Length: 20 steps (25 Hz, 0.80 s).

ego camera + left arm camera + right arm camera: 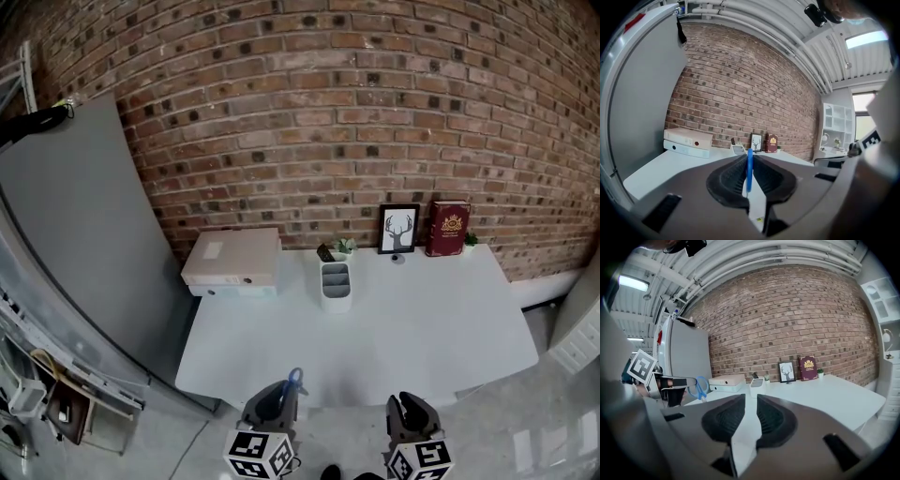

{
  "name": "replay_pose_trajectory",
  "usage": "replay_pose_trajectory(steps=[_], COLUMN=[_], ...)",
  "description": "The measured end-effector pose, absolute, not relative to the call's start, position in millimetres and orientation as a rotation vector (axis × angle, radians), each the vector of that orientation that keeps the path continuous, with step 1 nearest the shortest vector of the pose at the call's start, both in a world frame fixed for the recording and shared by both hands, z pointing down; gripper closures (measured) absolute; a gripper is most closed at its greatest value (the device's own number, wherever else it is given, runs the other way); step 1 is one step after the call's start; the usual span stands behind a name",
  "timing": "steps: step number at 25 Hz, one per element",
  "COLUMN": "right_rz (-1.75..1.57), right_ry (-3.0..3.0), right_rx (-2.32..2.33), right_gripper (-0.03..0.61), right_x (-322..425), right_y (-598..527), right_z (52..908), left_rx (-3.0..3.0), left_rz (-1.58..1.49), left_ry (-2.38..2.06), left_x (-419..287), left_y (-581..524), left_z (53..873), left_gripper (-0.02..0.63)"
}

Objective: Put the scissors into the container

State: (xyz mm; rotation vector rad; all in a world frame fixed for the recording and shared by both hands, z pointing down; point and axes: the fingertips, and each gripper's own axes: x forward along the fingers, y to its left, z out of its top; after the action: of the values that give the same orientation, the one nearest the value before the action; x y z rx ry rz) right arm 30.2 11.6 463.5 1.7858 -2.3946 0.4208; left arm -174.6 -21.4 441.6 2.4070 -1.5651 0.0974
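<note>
A pair of blue-handled scissors (294, 379) is gripped in my left gripper (278, 400), which hangs below the near edge of the white table (422, 328). In the left gripper view the blue scissors (749, 168) stand upright between the jaws. The white container (336, 285) stands at the back middle of the table, well ahead of both grippers, and holds a dark item. My right gripper (411, 414) is beside the left one, off the table, with its jaws close together and nothing in them. From the right gripper view the scissors (700, 387) show at the left, and the container (756, 386) ahead.
Two stacked white binders (232, 260) lie at the back left of the table. A framed deer picture (398, 229), a red book (448, 227) and small plants lean near the brick wall. A tall grey panel (75, 234) stands to the left.
</note>
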Motion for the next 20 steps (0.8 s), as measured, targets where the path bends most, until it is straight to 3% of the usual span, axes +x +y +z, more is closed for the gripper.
replay_pose_trajectory(steps=[20], right_rz=[0.436], right_ry=[-2.391], right_rx=[1.774], right_gripper=[0.511], right_x=[38], right_y=[-100], right_z=[470], left_rx=[2.39], left_rz=[0.099], left_ry=[-1.607], left_x=[-176], left_y=[-131], left_z=[437], left_gripper=[0.577])
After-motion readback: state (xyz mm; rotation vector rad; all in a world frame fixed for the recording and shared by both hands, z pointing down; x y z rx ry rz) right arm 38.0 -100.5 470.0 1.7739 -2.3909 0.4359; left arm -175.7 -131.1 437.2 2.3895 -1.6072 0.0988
